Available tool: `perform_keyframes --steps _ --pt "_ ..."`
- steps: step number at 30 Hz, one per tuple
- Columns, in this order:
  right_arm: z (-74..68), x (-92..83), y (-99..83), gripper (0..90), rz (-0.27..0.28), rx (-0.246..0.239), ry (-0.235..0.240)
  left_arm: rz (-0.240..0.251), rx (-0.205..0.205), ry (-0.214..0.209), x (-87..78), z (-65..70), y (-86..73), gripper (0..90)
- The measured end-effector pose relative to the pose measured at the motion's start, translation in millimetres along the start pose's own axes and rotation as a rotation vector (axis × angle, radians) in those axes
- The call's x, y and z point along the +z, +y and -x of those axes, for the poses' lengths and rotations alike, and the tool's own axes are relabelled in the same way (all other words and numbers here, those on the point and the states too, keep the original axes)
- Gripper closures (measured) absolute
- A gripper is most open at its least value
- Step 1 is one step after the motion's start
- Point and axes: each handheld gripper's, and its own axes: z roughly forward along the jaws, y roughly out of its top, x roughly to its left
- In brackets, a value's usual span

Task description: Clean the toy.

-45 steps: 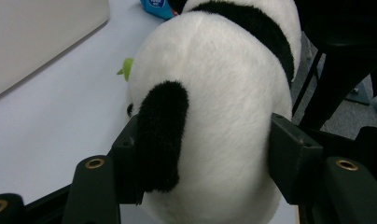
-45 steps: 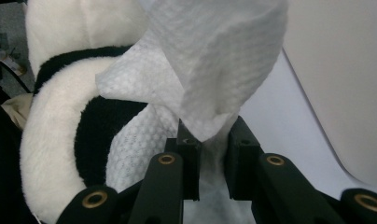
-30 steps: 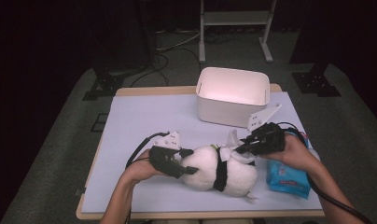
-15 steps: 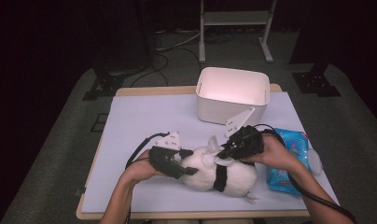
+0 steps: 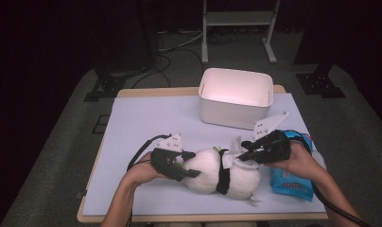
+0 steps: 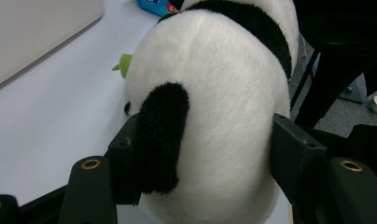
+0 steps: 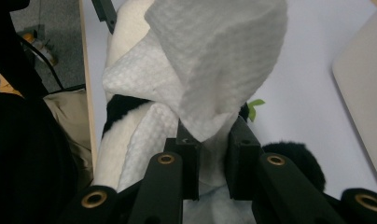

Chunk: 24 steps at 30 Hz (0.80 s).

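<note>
A: Plush panda (image 5: 217, 174) lies on its side on the pale sheet (image 5: 146, 123), near the table's front edge; left gripper (image 5: 188, 164) at its head end, jaws spread wide, one each side of the white plush, both touching it.

B: Right gripper (image 5: 242, 155) over the panda's body; jaws narrow, pinched on a white wipe (image 7: 210, 74) that stands up above them.

A: Blue wipe packet (image 5: 293, 177) just right of the panda, under the right hand (image 5: 300, 161); white bin (image 5: 236, 97) behind, apart.
</note>
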Motion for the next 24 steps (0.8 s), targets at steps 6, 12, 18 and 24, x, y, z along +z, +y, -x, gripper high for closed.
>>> perform_keyframes --steps 6,12,18,24 --pt "0.7 -8.9 -14.8 77.1 0.033 0.029 -0.014 -0.007 -0.001 -0.002 -0.2 -0.4 -0.9 36.3" --pt "1.2 -14.2 -24.4 77.1 0.04 0.053 -0.022 -0.008 -0.006 -0.004 -0.2 -0.9 -2.2 36.2" --pt "-1.1 -17.5 -33.1 77.1 0.038 0.063 -0.039 -0.014 -0.002 -0.003 -0.1 -0.8 -3.0 36.2" --pt "5.2 -19.2 -32.7 77.1 0.021 0.069 -0.056 -0.017 -0.001 0.001 0.0 -0.4 -3.5 36.4"
